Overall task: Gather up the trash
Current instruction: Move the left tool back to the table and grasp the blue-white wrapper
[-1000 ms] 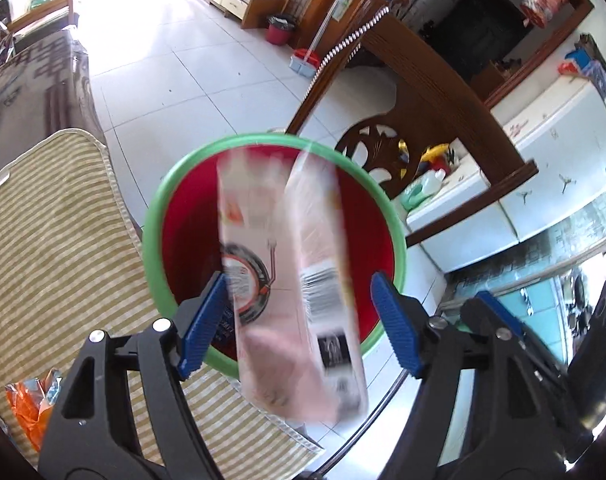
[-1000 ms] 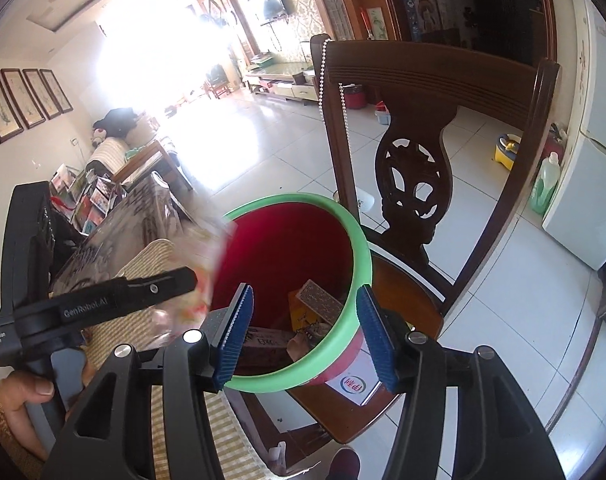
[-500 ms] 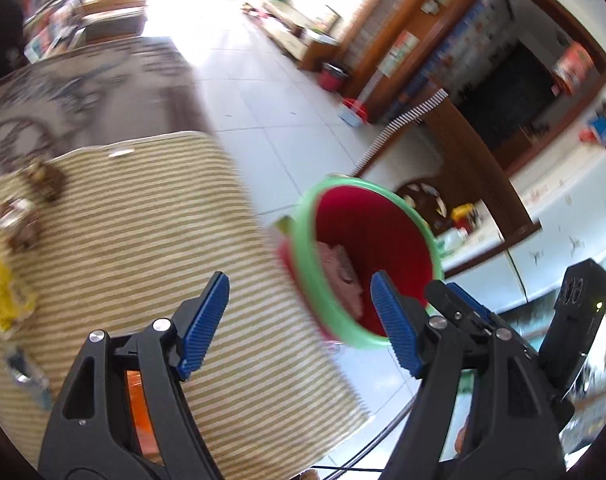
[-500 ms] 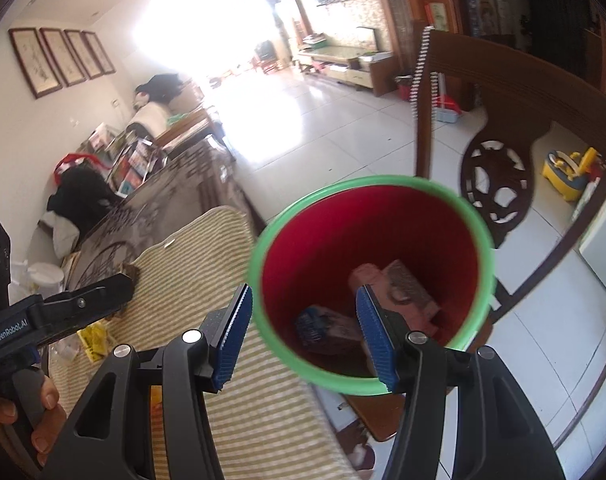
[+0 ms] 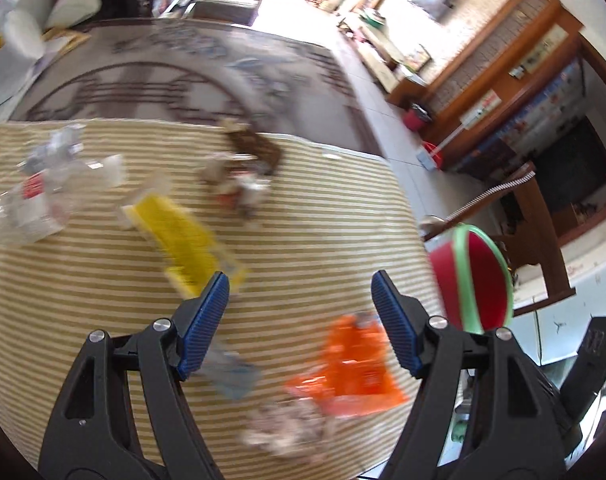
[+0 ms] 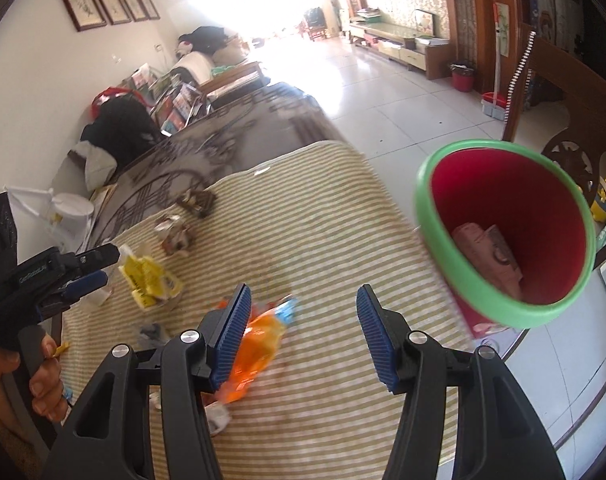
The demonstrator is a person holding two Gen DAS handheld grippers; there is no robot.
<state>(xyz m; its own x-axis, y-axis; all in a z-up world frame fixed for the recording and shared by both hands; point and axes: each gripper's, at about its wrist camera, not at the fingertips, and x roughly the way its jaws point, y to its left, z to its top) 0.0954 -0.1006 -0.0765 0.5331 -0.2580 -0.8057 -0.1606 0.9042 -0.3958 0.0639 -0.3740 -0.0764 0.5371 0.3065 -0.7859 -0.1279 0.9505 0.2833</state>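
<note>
Trash lies on a striped cloth (image 5: 303, 232): an orange wrapper (image 5: 353, 368), a yellow packet (image 5: 179, 236), a clear plastic bottle (image 5: 35, 196), brown scraps (image 5: 247, 172) and a crumpled wad (image 5: 291, 428). The red bin with a green rim (image 6: 503, 232) stands off the table's right edge with pink packaging inside. My left gripper (image 5: 299, 320) is open and empty above the cloth. My right gripper (image 6: 303, 336) is open and empty, over the orange wrapper (image 6: 255, 344). The left gripper shows in the right wrist view (image 6: 91, 268).
A wooden chair (image 6: 563, 112) stands behind the bin. A dark patterned cloth (image 5: 175, 64) covers the far table half. White tiled floor (image 6: 383, 84) stretches to the right. A white container (image 6: 69, 208) stands at the left.
The pink package dropped from my left gripper into the bin. Both grippers swung left from the bin to above the trash on the striped cloth.
</note>
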